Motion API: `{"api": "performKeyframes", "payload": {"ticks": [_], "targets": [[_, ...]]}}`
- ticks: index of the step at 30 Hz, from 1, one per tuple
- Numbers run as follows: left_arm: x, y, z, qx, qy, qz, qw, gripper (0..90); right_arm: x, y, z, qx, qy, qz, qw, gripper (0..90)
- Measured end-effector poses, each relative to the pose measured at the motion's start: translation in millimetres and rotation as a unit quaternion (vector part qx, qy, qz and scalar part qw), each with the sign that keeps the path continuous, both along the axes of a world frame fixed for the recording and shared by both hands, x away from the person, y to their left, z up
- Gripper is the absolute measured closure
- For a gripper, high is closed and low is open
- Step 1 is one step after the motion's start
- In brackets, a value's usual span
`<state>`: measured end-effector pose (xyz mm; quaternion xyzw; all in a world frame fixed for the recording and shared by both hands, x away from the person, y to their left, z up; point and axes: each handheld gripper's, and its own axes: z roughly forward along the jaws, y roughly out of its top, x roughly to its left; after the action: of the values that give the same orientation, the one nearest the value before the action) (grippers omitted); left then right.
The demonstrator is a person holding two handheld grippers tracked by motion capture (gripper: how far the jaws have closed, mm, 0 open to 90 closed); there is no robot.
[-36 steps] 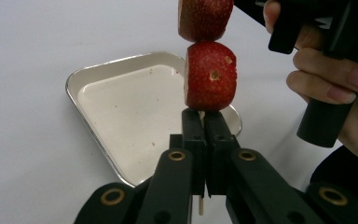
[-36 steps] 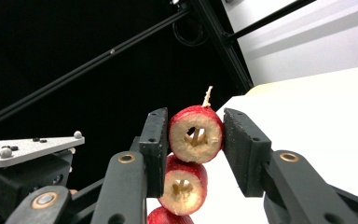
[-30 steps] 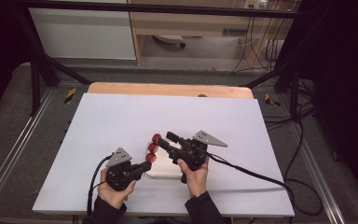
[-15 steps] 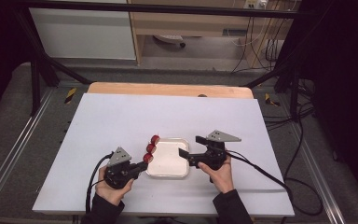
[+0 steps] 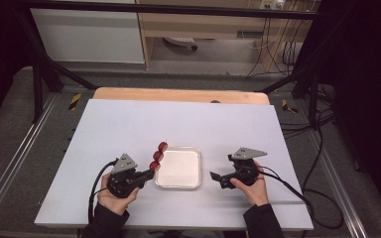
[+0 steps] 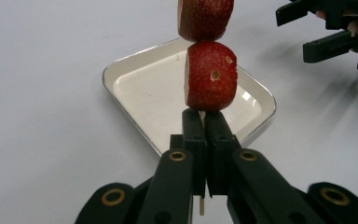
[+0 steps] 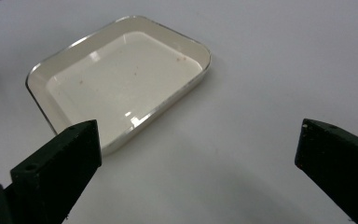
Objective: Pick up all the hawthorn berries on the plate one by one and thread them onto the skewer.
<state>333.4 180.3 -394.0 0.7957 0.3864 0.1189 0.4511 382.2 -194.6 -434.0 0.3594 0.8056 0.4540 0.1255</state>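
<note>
A thin wooden skewer with three red strawberries (image 5: 158, 155) threaded on it rises from my left gripper (image 5: 148, 173), which is shut on the stick's lower end. In the left gripper view the lowest strawberry (image 6: 209, 74) sits just above the closed jaws of the left gripper (image 6: 204, 119), over the near corner of a white rectangular tray (image 6: 140, 88). The tray (image 5: 181, 171) lies empty between both hands. My right gripper (image 5: 217, 177) hovers just right of the tray, jaws wide apart and empty. In its own view the right gripper (image 7: 198, 149) frames bare table beside the tray (image 7: 121, 70).
The white table top (image 5: 188, 124) has a wooden strip (image 5: 178, 95) along its far edge. Black cables (image 5: 297, 191) trail from both grippers toward the near and right edges. The right gripper (image 6: 294, 32) also appears at the top right of the left gripper view.
My right gripper has drawn back from the skewer, across the tray to its right side, and now stands open. The left gripper has kept hold of the skewer, nearly still.
</note>
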Motion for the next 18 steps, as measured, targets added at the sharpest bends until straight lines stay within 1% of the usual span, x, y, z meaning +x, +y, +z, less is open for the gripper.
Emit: {"api": "performKeyframes", "payload": {"ticks": [2,4,6,11,12,15,16,18], "targets": [[2.1,0.3,1.1,0.002,0.003,-0.001,1.0000,88.4,-2.6,-7.1,-3.6,-0.013,-0.005,0.003,0.9999,0.8],[4.2,-0.7,2.0,0.003,0.005,-0.002,1.0000,88.4,-4.4,-14.0,-6.7,-0.027,-0.007,-0.002,0.9996,0.9],[6.2,-2.5,3.2,0.011,0.005,-0.006,0.9999,88.4,-5.8,-21.0,-9.5,-0.030,-0.006,-0.009,0.9995,0.9],[11.4,-7.9,9.3,0.023,0.005,-0.011,0.9997,88.4,-10.5,-35.6,-13.6,-0.021,0.002,-0.016,0.9996,0.6],[13.0,-8.5,10.5,0.025,0.004,-0.012,0.9996,88.4,-11.2,-38.5,-13.7,-0.023,-0.002,-0.016,0.9996,0.7],[19.3,-10.6,12.2,0.033,0.009,-0.015,0.9993,88.4,-14.0,-44.9,-14.7,-0.021,0.001,-0.018,0.9996,0.6],[21.2,-11.5,12.2,0.033,0.012,-0.015,0.9993,88.4,-15.2,-46.9,-15.3,-0.020,0.007,-0.021,0.9996,0.5],[24.8,-13.5,12.4,0.037,0.016,-0.015,0.9991,88.4,-16.8,-50.8,-16.8,-0.022,0.007,-0.023,0.9995,0.6]]}}
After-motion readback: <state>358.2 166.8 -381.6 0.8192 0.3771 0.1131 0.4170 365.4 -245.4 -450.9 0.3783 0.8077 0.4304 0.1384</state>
